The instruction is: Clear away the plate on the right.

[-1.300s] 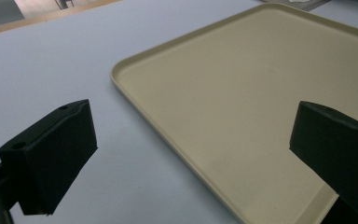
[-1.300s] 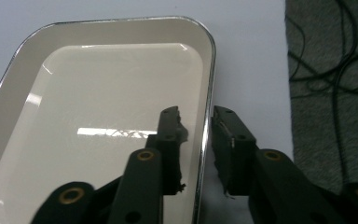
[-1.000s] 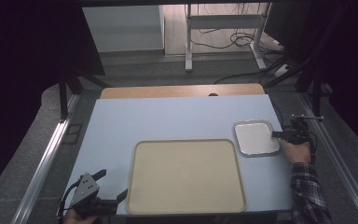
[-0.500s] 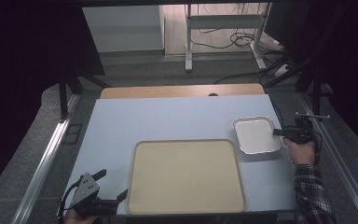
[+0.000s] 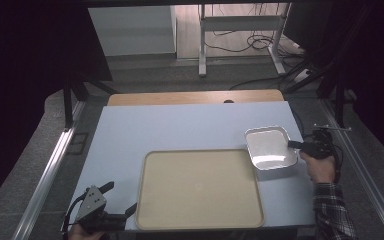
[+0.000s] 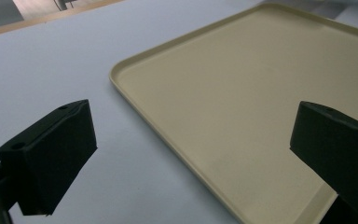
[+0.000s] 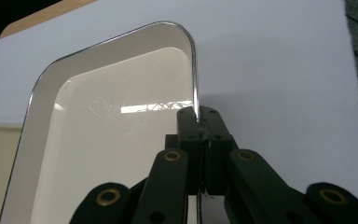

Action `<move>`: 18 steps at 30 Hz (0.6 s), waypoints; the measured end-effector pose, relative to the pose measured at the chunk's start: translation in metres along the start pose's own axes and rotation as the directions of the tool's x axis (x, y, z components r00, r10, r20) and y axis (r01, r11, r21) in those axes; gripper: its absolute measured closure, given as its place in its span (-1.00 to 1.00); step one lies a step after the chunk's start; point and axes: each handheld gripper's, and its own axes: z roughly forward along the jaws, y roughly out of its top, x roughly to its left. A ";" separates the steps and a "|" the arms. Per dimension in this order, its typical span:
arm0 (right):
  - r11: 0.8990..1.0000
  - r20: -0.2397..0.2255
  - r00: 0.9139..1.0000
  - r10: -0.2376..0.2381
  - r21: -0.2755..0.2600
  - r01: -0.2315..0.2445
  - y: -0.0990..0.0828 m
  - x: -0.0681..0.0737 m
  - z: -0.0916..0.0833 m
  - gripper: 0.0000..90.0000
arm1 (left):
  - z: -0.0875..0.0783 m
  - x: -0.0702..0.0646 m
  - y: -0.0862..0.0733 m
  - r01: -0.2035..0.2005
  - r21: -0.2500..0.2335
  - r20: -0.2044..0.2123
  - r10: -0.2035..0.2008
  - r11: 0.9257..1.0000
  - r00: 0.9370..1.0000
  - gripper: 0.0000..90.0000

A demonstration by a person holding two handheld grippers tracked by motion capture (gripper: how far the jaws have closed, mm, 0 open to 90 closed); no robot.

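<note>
A small white dish (image 5: 270, 147) with a shiny metal rim hangs just above the pale blue tabletop at the right. My right gripper (image 5: 294, 145) is shut on its right rim. In the right gripper view the jaws (image 7: 199, 121) pinch that thin rim, and the dish (image 7: 112, 130) is empty and glossy. A large beige tray (image 5: 200, 190), also empty, lies at the table's front centre, with its right far corner beside the dish. My left gripper (image 5: 121, 197) rests open at the tray's front left corner. In the left gripper view its jaws (image 6: 193, 135) straddle the tray's edge (image 6: 261, 116) without touching it.
The blue tabletop (image 5: 180, 130) stretches bare behind the tray. A wooden strip (image 5: 195, 97) runs along its far edge. Metal rails (image 5: 55, 165) flank both sides. Cables and a stand's legs (image 5: 240, 45) lie on the floor beyond.
My right gripper has lifted the white dish slightly and carried it a little left, toward the beige tray. The left gripper has stayed where it was.
</note>
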 end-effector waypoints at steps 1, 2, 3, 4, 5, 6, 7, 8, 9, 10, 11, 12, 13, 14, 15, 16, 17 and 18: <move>1.000 -0.007 1.000 -0.003 0.000 0.003 -0.001 0.001 0.000 0.98 | 0.000 0.000 0.000 0.000 0.000 0.000 0.000 1.000 1.000 -1.00; 1.000 -0.009 1.000 -0.009 -0.004 0.009 -0.003 0.003 0.000 0.98 | 0.000 0.000 0.000 -0.001 0.000 0.001 0.001 1.000 1.000 -1.00; 1.000 -0.011 1.000 -0.010 -0.004 0.010 -0.004 0.004 0.000 0.98 | 0.000 0.000 0.000 -0.001 0.000 0.001 0.001 1.000 1.000 -1.00; 1.000 -0.016 1.000 -0.014 -0.007 0.013 -0.006 0.006 0.000 0.98 | 0.000 0.000 0.000 -0.002 0.001 0.000 0.002 1.000 1.000 -1.00; 1.000 -0.019 1.000 -0.018 -0.009 0.018 -0.007 0.006 0.000 0.98 | 0.000 0.000 0.000 -0.001 0.001 0.000 0.001 1.000 1.000 -1.00; 1.000 -0.023 1.000 -0.018 -0.011 0.017 -0.008 0.008 0.000 0.98 | 0.000 0.000 0.000 -0.001 0.000 0.000 0.001 1.000 1.000 -1.00; 1.000 -0.026 0.999 -0.021 -0.009 0.020 -0.008 0.009 0.000 0.98 | 0.000 0.000 0.000 -0.001 0.000 0.000 0.001 1.000 1.000 -1.00; 1.000 -0.028 0.999 -0.025 -0.008 0.024 -0.008 0.010 0.000 0.98 | 0.000 0.000 0.000 0.000 0.000 0.001 0.000 1.000 1.000 -1.00; 1.000 -0.027 0.999 -0.029 -0.011 0.029 -0.009 0.012 -0.001 0.98 | 0.000 0.000 0.000 0.000 0.000 0.001 0.000 1.000 1.000 -1.00; 1.000 -0.028 0.999 -0.027 -0.012 0.027 -0.010 0.013 -0.002 0.98 | 0.000 0.000 0.000 0.000 0.000 0.000 0.000 1.000 1.000 -1.00; 1.000 -0.028 0.999 -0.027 -0.012 0.027 -0.010 0.013 -0.002 0.98 | 0.000 0.000 0.000 0.000 0.000 0.000 0.000 1.000 1.000 -1.00; 1.000 -0.035 0.999 -0.029 -0.013 0.029 -0.010 0.014 -0.002 0.98 | 0.000 0.000 0.000 0.000 0.000 0.001 0.000 1.000 1.000 -1.00; 0.999 -0.040 0.999 -0.030 -0.013 0.030 -0.013 0.016 -0.003 0.98 | 0.000 0.000 0.000 -0.001 0.001 0.001 0.001 1.000 1.000 -1.00; 0.999 -0.040 0.999 -0.030 -0.013 0.030 -0.013 0.016 -0.003 0.98 | 0.000 0.000 0.000 -0.001 0.001 0.001 0.001 1.000 1.000 -1.00; 0.999 -0.041 0.999 -0.031 -0.013 0.030 -0.013 0.017 -0.004 0.98 | 0.000 0.000 0.000 -0.001 0.000 0.001 0.001 1.000 1.000 -1.00; 0.999 -0.043 0.998 -0.035 -0.010 0.034 -0.015 0.018 -0.004 0.98 | 0.000 0.000 0.000 -0.001 0.000 0.001 0.001 1.000 1.000 -1.00; 0.999 -0.045 0.998 -0.034 -0.007 0.034 -0.017 0.019 -0.004 0.98 | 0.000 0.000 0.000 -0.001 0.000 0.001 0.001 1.000 1.000 -1.00; 0.999 -0.047 0.998 -0.033 -0.006 0.033 -0.017 0.020 -0.004 0.98 | 0.000 0.000 0.000 -0.001 0.000 0.001 0.001 1.000 1.000 -1.00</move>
